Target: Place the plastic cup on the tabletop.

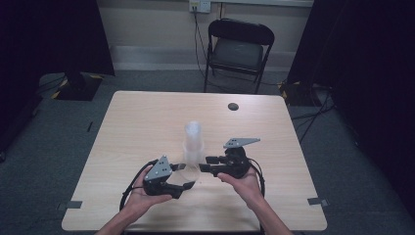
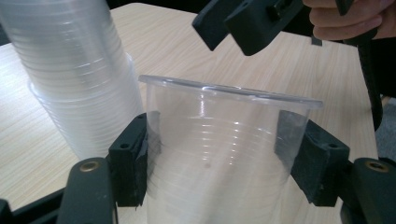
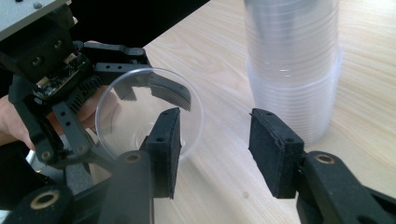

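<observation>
- Dark curtains flank a light wooden worktop (image 1: pixel 147 122); a folding chair (image 1: pixel 238 49) stands behind it.
- Stack (image 1: pixel 193 142) of clear plastic cups stands upright near the worktop's middle, just beyond both hands.
- Left hand-held gripper (image 1: pixel 188 185) clamps a single clear cup (image 2: pixel 224 154): one pad presses on each side of its wall, below the rim. The cup sits just beside the stack, apart from it.
- Right hand-held gripper (image 3: pixel 215 149) has its jaws apart and empty. From its own view, one jaw is in front of the cup's rim, with bare worktop between the pads. In the left gripper view its jaw tips (image 2: pixel 243 23) hang just above the cup's far rim, not touching.
- Step in hand, as judged: one cup is separated from the stack, and the right hand-held gripper appears to have let go of it.
- Next move, as judged: set the cup down on a free part of the worktop with the left hand-held gripper, then bring the right one to the stack for another cup. A light squeeze is needed; the thin wall deforms easily.
</observation>
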Demonstrator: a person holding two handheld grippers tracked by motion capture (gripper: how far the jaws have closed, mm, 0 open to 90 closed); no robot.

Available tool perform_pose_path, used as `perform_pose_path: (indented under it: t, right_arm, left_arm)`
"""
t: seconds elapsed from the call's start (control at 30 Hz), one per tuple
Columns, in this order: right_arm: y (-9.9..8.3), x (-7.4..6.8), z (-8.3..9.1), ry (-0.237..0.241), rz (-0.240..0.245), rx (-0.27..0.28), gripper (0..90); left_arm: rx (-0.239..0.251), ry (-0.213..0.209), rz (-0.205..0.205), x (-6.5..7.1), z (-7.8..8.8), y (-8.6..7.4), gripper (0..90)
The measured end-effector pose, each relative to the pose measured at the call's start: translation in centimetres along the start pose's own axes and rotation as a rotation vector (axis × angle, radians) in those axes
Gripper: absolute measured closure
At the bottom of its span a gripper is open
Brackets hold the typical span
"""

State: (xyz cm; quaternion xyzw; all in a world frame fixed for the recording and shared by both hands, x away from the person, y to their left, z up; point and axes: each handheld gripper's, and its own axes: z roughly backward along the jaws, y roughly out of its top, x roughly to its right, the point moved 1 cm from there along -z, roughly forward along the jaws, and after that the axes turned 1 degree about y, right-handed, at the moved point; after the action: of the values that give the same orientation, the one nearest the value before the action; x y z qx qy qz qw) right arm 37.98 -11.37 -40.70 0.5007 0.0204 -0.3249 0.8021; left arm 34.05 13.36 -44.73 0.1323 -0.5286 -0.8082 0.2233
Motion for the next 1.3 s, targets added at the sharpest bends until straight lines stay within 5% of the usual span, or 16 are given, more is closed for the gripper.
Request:
perform_pose_path:
  t: [0.83,1.3]
  right_arm:
    - [-3.0,2.2,4.7,-0.171,-0.02,0.063,44.1]
    - [-5.5,3.8,6.4,-0.217,-0.067,0.074,42.0]
  left_arm:
    - [0.1,0.191,0.184,-4.4,4.9,1.1,31.5]
    - [0.103,0.261,0.222,-7.7,5.2,1.6,30.9]
